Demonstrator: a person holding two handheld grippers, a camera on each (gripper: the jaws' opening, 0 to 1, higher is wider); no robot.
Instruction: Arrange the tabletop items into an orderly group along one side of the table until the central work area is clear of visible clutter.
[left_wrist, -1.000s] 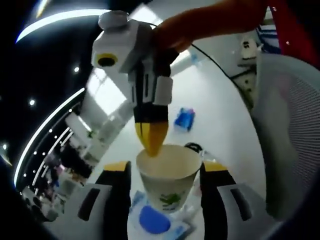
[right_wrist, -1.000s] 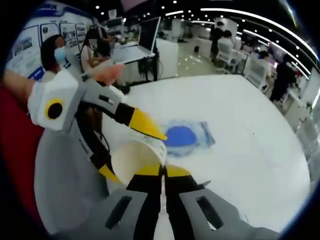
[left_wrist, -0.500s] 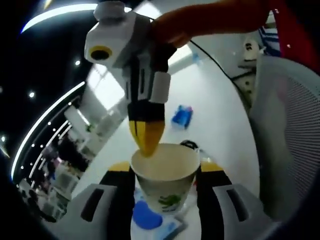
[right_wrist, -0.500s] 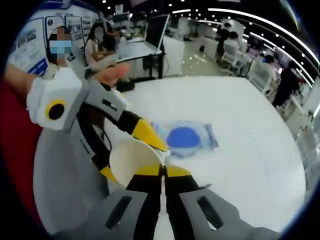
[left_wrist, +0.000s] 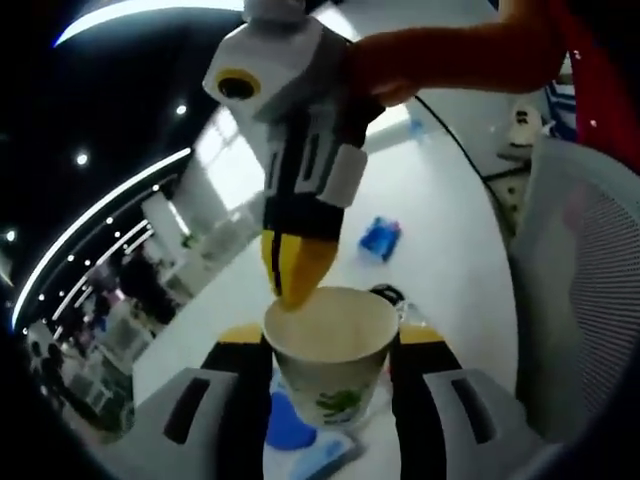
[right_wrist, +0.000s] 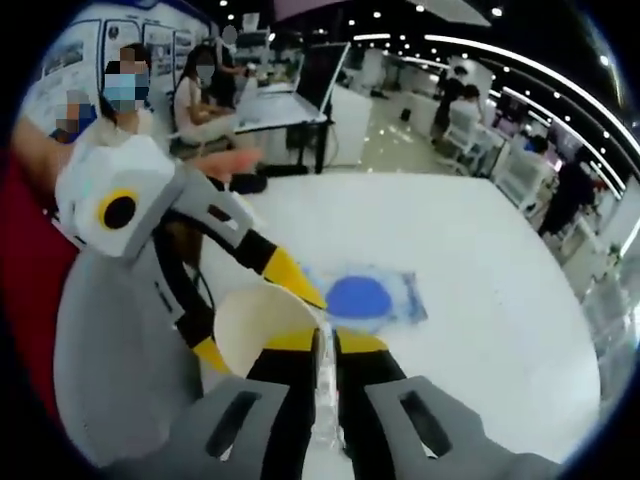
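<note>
The left tool (left_wrist: 327, 340) has its jaws spread around a paper cup (left_wrist: 330, 352), one on each side, the cup raised above the white counter (left_wrist: 440, 230). The right tool (left_wrist: 292, 275) dips its yellow tips, pressed together, onto the cup's rim; in the right gripper view something thin seems pinched there, though it's hard to tell. Below lies a clear packet with a blue disc (right_wrist: 363, 298). A small blue item (left_wrist: 380, 238) sits farther off.

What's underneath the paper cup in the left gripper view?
Below the paper cup, a clear packet with a blue disc lies on the white table. The cup hides part of it.
</note>
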